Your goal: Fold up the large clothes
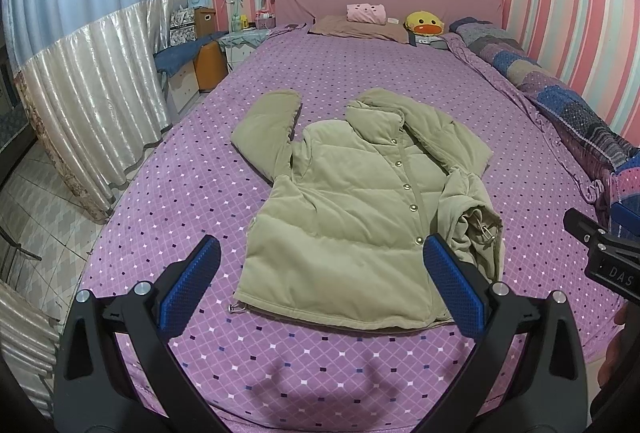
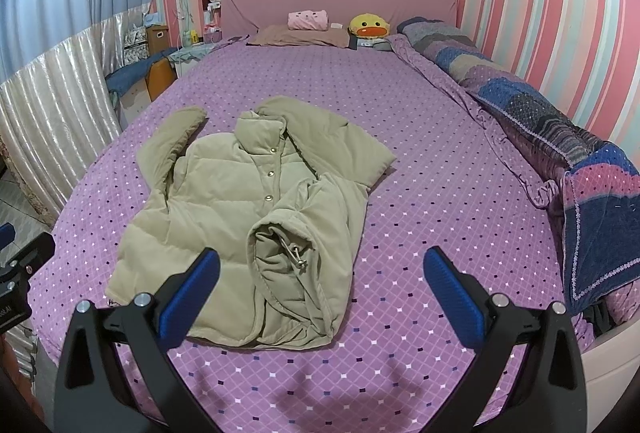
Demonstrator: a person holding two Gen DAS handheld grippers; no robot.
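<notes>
One jacket [image 1: 352, 209] lies flat on the bed [image 1: 180, 169], front up, five snaps showing (one sleeve folded in, one splayed out). Two grippers, left [image 1: 320, 285] and right [image 2: 320, 285], hover at its hem, both spread wide, holding nothing.

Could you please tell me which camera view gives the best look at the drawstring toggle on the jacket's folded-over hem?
The right wrist view: the toggle sits near the frame's centre on the jacket, unobstructed. The left wrist view shows it smaller, off to the right, beside the left gripper's right finger.
</notes>
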